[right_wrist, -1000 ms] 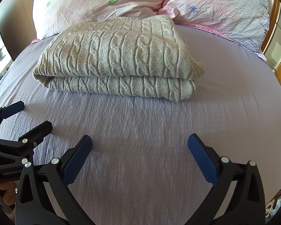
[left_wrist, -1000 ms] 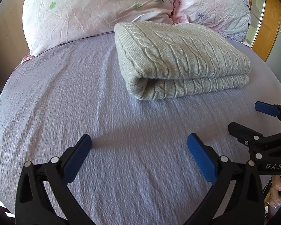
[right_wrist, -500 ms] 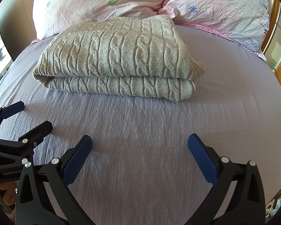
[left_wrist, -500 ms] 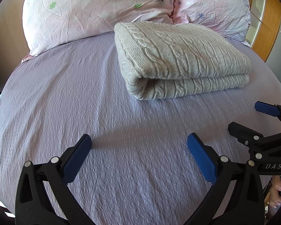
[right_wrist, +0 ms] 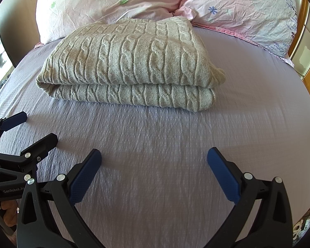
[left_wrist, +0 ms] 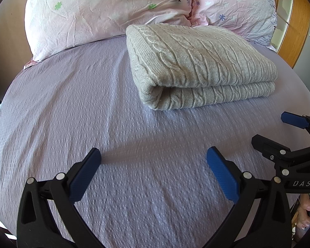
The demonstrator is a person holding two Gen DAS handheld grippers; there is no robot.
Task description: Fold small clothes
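A beige cable-knit sweater (left_wrist: 196,66) lies folded in a neat rectangle on the lilac bed sheet (left_wrist: 93,113), near the pillows; it also shows in the right wrist view (right_wrist: 130,62). My left gripper (left_wrist: 153,157) is open and empty, low over the sheet, well short of the sweater. My right gripper (right_wrist: 154,157) is open and empty too, in front of the sweater. The right gripper shows at the right edge of the left wrist view (left_wrist: 279,132), and the left gripper at the left edge of the right wrist view (right_wrist: 29,128).
Two pink flowered pillows (left_wrist: 105,10) (right_wrist: 243,10) lean at the head of the bed behind the sweater. A wooden frame (left_wrist: 295,26) stands at the far right. The bed sheet (right_wrist: 175,134) stretches between grippers and sweater.
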